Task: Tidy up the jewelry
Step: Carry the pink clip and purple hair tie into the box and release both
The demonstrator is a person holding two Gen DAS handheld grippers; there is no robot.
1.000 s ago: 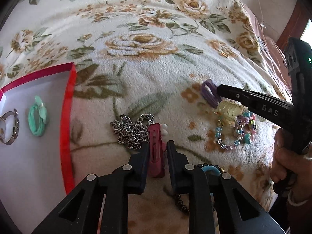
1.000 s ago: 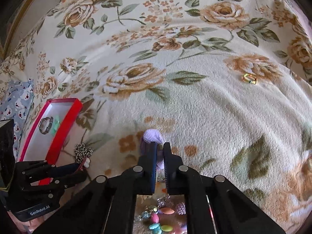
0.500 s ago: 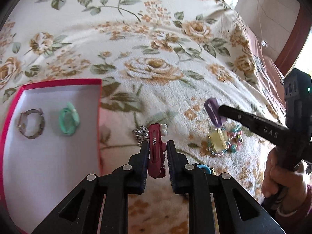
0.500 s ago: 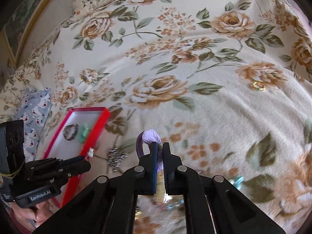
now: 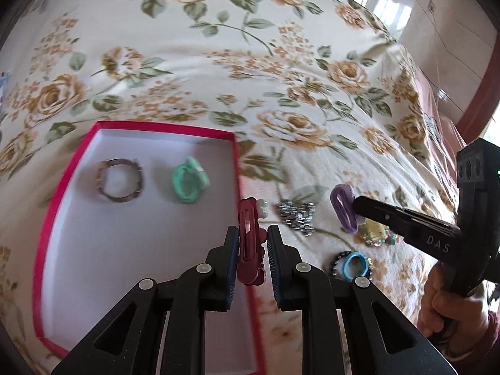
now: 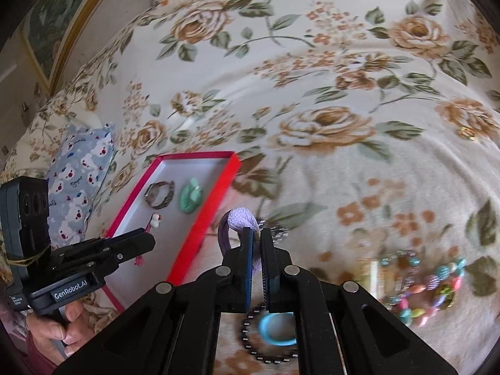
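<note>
Left wrist view gave me the clearest read: at the left of the floral bedspread [image 5: 281,72] lay the red-rimmed box [image 5: 236,168], with a metal bracelet [image 5: 120,181] and a mint green hair tie [image 5: 187,182] near its far edge. My left gripper [image 5: 248,243] was clenched on a maroon hair clip [image 5: 248,237], long axis running along the fingers, hanging right over the box's right edge, so the bare white floor lay just to its left and below. Further right, the right gripper [image 5: 357,209] was clamped on a purple hair tie [image 5: 343,211], clear of the box and well beyond that same edge; I judged the left hand much the nearer for a drop. Beyond it, a silver chain [image 5: 297,215], a blue ring inside a dark beaded bracelet [image 5: 351,264] and a pastel bead heap [image 5: 379,234] waited on the bedspread. Blur smeared the heap, my fingers hid the clip's lower end, and its small white ornament I could not identify.
</note>
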